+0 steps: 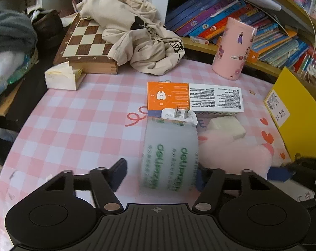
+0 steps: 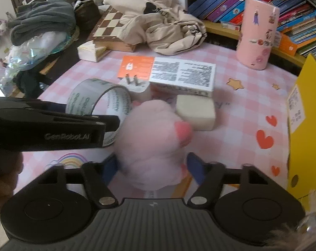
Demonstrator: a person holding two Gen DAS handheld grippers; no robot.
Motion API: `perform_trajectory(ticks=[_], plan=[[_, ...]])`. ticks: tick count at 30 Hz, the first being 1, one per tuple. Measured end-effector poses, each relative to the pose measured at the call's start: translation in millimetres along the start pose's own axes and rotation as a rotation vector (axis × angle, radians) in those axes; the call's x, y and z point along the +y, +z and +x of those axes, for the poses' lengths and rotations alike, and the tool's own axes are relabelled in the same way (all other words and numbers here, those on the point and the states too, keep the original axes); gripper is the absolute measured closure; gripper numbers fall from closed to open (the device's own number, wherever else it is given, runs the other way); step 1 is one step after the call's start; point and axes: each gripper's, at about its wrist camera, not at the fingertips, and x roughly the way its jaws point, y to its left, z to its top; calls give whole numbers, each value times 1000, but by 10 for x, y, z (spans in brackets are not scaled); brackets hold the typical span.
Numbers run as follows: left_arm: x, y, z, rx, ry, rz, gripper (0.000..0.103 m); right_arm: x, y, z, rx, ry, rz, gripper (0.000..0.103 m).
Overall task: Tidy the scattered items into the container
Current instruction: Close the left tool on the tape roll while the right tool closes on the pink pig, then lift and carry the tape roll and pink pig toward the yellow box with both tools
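Left hand-held gripper [image 1: 160, 173] straddles the upright tape roll [image 1: 170, 156]; its left pad stands clear of the roll, so not yet clamped. Right hand-held gripper [image 2: 151, 167] — pads pressed into the pink plush toy [image 2: 151, 142], gripping it. Behind these on the surface [image 1: 74, 125]: plug adapter [image 1: 178, 116], foam block [image 2: 196, 113], orange-white box [image 1: 193, 99]. Yellow container [image 2: 306, 125] at right — interior not visible, contents cannot tell. Judged early: 5 items still outside.

Tape roll [image 2: 99, 102] left of plush toy [image 2: 151, 142], box [image 2: 178, 74] behind both.
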Motion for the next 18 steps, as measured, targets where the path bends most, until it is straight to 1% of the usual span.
perform_trajectory(ticks=[4,18], plan=[[31,-13,-44,-13,-3,-10,57,3,-13,-30,-1,0,6,46],[101,-182,-386,-40,-3,-23,59,49,-160,-259,-6,-27,35,48]])
